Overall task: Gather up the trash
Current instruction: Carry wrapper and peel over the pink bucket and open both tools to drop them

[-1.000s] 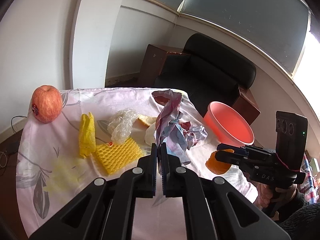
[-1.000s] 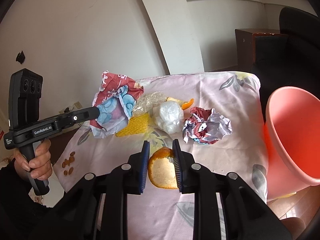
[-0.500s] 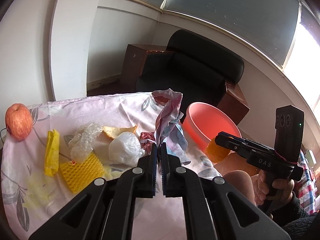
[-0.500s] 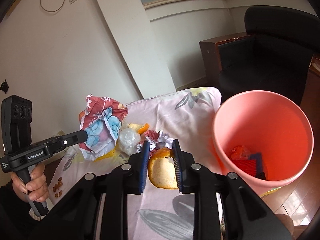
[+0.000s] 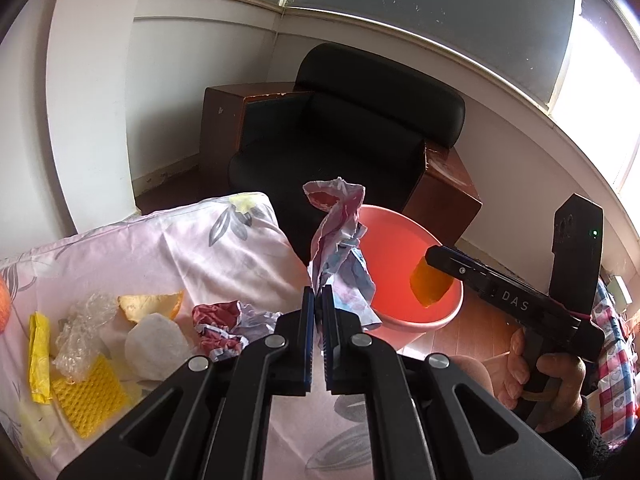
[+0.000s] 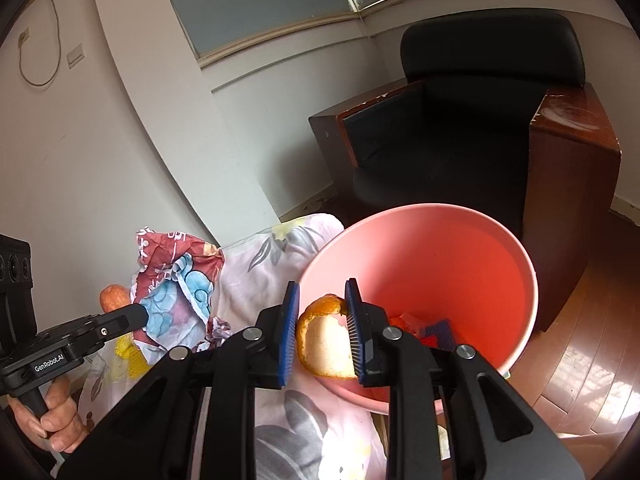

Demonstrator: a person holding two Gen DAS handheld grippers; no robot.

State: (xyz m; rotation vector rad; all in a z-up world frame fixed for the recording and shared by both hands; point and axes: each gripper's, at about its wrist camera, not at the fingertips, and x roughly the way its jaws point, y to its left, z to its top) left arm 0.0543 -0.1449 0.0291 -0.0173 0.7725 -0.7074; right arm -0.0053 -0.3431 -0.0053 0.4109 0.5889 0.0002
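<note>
- Far left of the left wrist view: an apple (image 5: 3, 304) shows only as a red sliver at the frame edge, resting on the flowered tablecloth (image 5: 224, 252).
- Next right, loose trash lies on the cloth: a yellow wrapper (image 5: 39, 356), a yellow foam net (image 5: 90, 394), crumpled clear film (image 5: 78, 334) touching both, a white plastic wad (image 5: 156, 346), a strip of orange peel on the cloth (image 5: 154, 305) just behind it, and a crumpled red-and-white paper ball (image 5: 226, 330).
- Centre: the left gripper (image 5: 317, 300) has its jaws pressed together on the lower edge of a printed paper wrapper (image 5: 340, 248). The wrapper stands up above the fingertips, clear of the cloth, in front of the bucket.
- Right of centre: a pink bucket (image 5: 400, 240) sits beside the table edge, lower than the tabletop. A black armchair (image 5: 348, 128) stands behind it.
- Right: the right gripper (image 6: 322, 320) is narrowly parted, with both pads clamped on a curled orange peel piece (image 6: 326, 340). In both views the peel hangs over the bucket opening, inside its rim line.
- Right wrist view: 2 or more small items, red and blue, lie at the bucket bottom; their identity cannot be determined.
- Far right of the left wrist view: a hand (image 5: 548, 380) grips the handle of the right gripper, above a wooden floor (image 5: 472, 336).
</note>
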